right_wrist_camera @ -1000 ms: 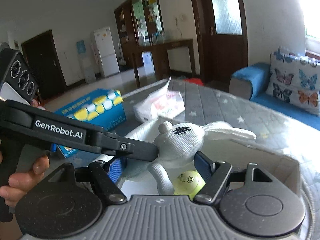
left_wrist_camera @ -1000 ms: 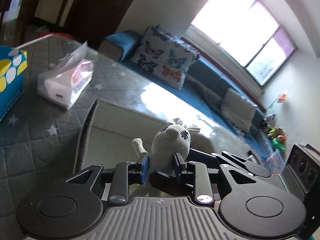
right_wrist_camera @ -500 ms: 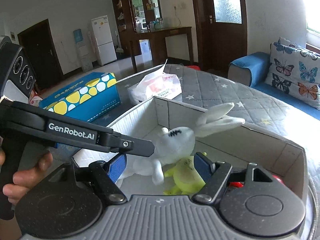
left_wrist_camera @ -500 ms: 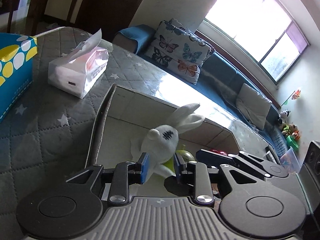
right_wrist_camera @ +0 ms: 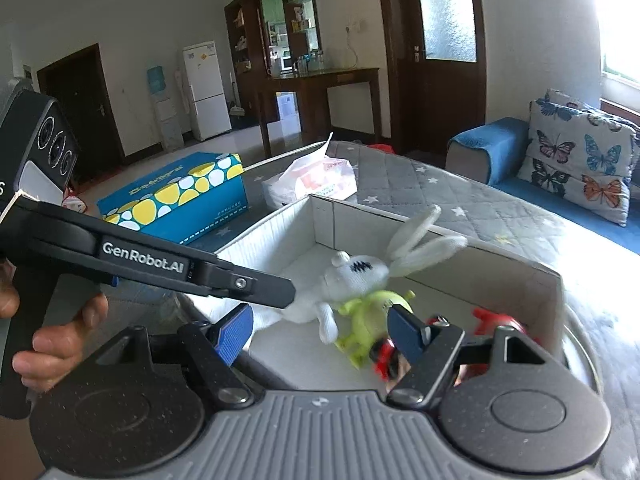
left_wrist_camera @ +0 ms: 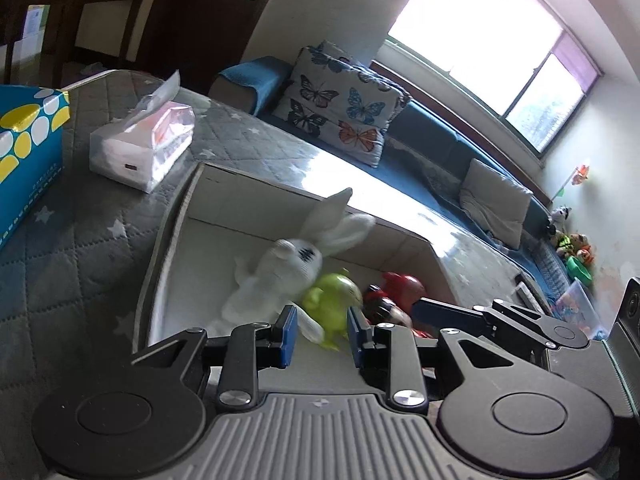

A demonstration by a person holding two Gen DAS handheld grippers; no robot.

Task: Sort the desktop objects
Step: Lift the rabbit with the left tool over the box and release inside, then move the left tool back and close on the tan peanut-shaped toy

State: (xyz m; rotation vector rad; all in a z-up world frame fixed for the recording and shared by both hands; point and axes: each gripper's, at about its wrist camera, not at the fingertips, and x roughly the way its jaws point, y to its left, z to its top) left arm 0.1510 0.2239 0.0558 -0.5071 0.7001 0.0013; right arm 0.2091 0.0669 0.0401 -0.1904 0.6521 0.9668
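Note:
A white knitted rabbit [left_wrist_camera: 288, 268] lies inside an open cardboard box [left_wrist_camera: 188, 196], leaning on a yellow-green toy [left_wrist_camera: 336, 296] next to a red toy [left_wrist_camera: 400, 286]. My left gripper [left_wrist_camera: 320, 334] is open and empty, just above and behind the rabbit. In the right wrist view the rabbit [right_wrist_camera: 356, 276], the green toy [right_wrist_camera: 368, 312] and the red toy [right_wrist_camera: 496, 320] lie in the box [right_wrist_camera: 516, 280]. My right gripper [right_wrist_camera: 320, 332] is open and empty over the box. The left gripper's finger [right_wrist_camera: 240, 282] reaches to the rabbit's body.
A tissue pack [left_wrist_camera: 140, 148] and a blue and yellow carton [left_wrist_camera: 24, 148] stand on the grey quilted table [left_wrist_camera: 72, 240] beyond the box. A blue sofa with butterfly cushions [left_wrist_camera: 344, 108] runs behind the table.
The left gripper has let go of the rabbit, which has dropped into the box onto the green toy. Both grippers have drawn back and up from the box.

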